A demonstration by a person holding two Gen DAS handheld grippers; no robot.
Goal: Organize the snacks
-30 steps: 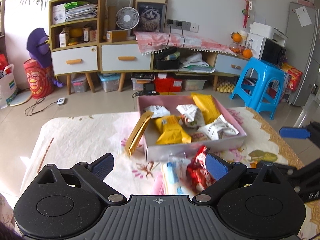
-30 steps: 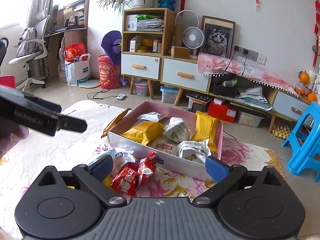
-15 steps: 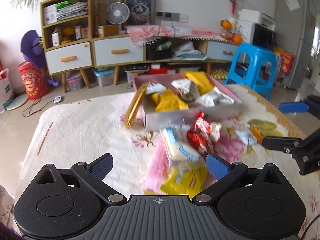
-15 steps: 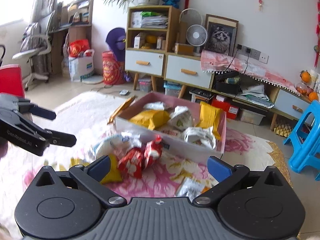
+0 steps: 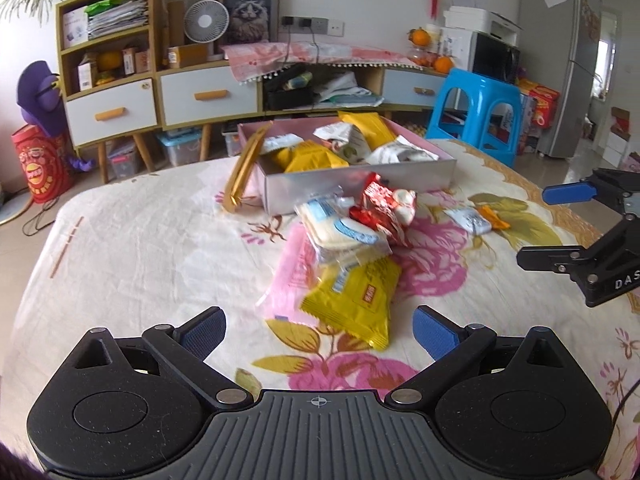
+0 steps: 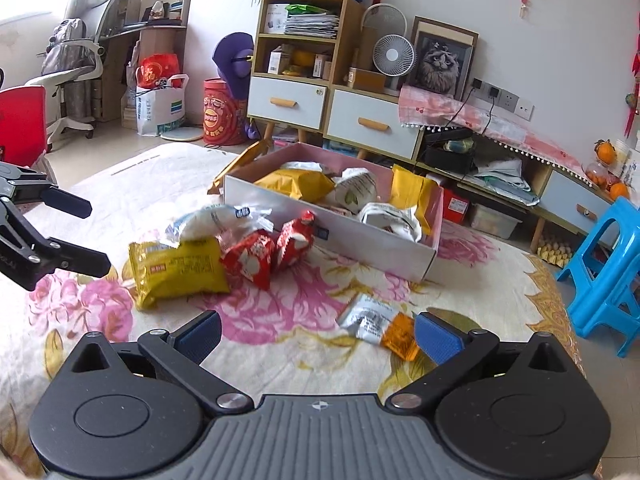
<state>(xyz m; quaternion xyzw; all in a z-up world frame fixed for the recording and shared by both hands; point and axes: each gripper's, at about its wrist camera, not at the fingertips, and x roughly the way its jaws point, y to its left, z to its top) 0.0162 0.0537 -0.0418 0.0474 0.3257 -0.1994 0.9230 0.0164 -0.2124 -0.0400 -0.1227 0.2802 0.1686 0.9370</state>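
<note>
Both tongs hang spread and empty – the left gripper over a yellow packet, the right gripper beside a small white-and-orange packet; more snacks fill the pink box on the floral cloth

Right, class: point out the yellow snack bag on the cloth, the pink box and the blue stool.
yellow snack bag (image 6: 178, 268): right wrist view, middle of its front face.
pink box (image 6: 332, 236): right wrist view, near outer wall.
blue stool (image 5: 478, 114): left wrist view, front of the legs.
</note>
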